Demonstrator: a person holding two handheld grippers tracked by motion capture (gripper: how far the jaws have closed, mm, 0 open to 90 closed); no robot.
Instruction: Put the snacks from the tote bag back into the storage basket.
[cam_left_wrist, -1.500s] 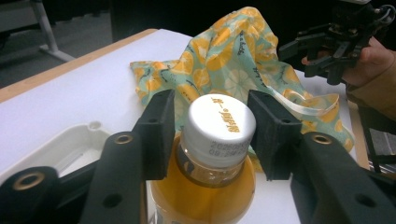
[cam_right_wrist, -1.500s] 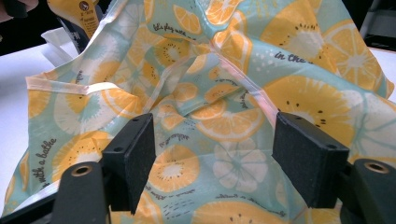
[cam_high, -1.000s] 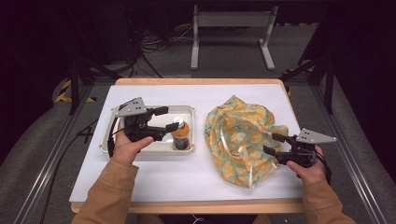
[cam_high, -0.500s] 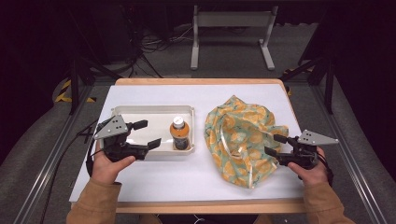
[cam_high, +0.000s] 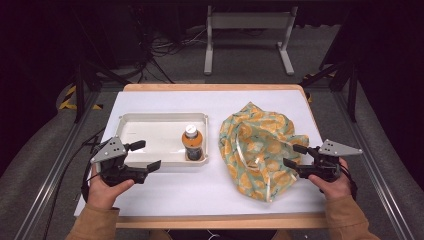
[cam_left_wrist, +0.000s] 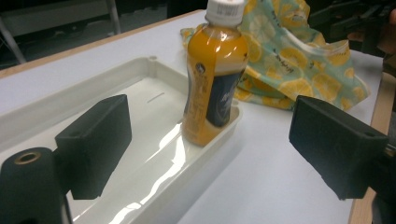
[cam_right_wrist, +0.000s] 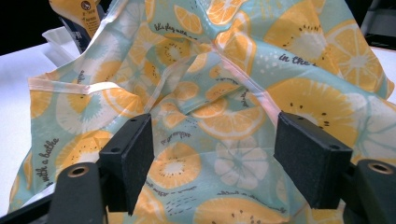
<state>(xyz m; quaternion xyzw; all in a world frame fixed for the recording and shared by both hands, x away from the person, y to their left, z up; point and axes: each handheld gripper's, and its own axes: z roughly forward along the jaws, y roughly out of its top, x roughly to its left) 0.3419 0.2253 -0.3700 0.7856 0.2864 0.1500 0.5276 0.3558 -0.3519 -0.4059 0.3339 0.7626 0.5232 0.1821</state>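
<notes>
— What's nearest us, then?

— The two hands at the near edge. The left gripper (cam_high: 146, 156) sits just off the near left corner of the tray (cam_high: 150, 119), jaws spread wide and holding nothing. The right gripper (cam_high: 294, 155) has its jaws wide apart too, at the near right edge of the bag (cam_high: 257, 147), empty, the cloth lying between and just beyond them.

— And the bottle?

— The bottle (cam_high: 192, 142) stands upright in the near right corner of the tray, close against its wall. Full of orange drink, I'd say, so fairly heavy for its size, stiff, and the label looks slick. I'd take it round the middle, below the shoulder, not by the white cap.

— The bag?

— Soft and light, lemon-print fabric, lying crumpled to the right of the tray, near it but apart. It will flop, so pinch a hem or the pale trim at the opening rather than a loose fold.

— What's under it all?

— A smooth white surface (cam_high: 210, 187) with a wooden edge; things would slide on it easily. The tray is glossy plastic.

— Farther off?

— Grey floor, dark room, loose cables and a metal stand (cam_high: 247, 37) beyond the far edge.
</notes>
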